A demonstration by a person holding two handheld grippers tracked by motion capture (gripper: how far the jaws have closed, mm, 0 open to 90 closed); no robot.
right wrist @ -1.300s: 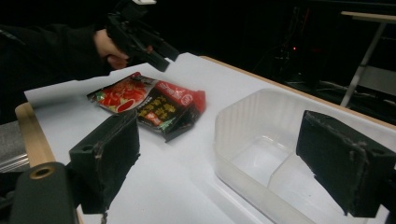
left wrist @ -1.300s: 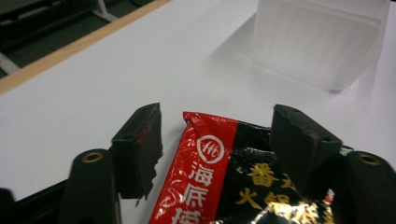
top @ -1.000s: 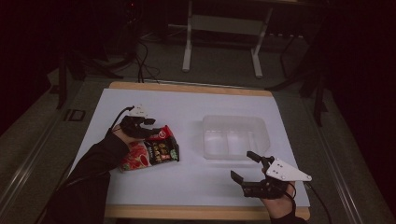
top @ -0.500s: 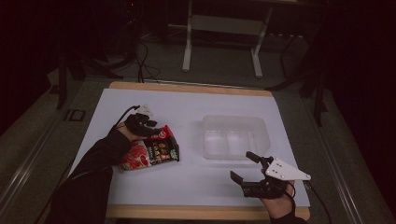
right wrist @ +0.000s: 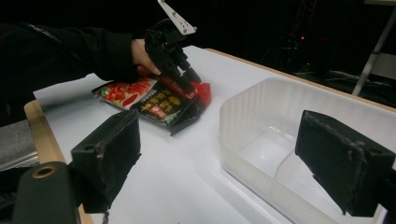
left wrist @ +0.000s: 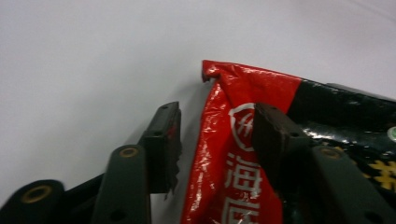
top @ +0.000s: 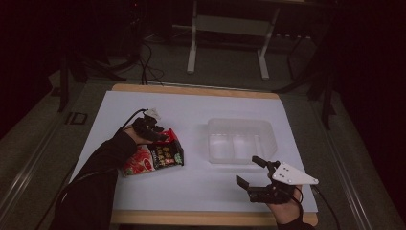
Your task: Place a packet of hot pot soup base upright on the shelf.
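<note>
A red and black snack bag [top: 155, 155] lies flat on the white table, left of centre. My left gripper [top: 160, 135] is down at the bag's far end, open. In the left gripper view its jaws stand either side of the bag's [left wrist: 224, 154] crinkled red edge, near the corner, without pinching it. The right gripper view shows that left gripper [right wrist: 191, 77] tilted down onto the bag [right wrist: 163, 105]. My right gripper [top: 249, 170] rests near the front right edge, open and empty, pointing at the clear container [top: 239, 140].
The clear plastic container [right wrist: 280, 140] is a low tub with a divider and nothing in it, right of centre. The white table top [top: 191, 110] has a wooden rim. Beyond it are a dark floor, cables and a metal stand.
My left gripper has edged a little right and down onto the bag's far corner. The right gripper has stayed put.
</note>
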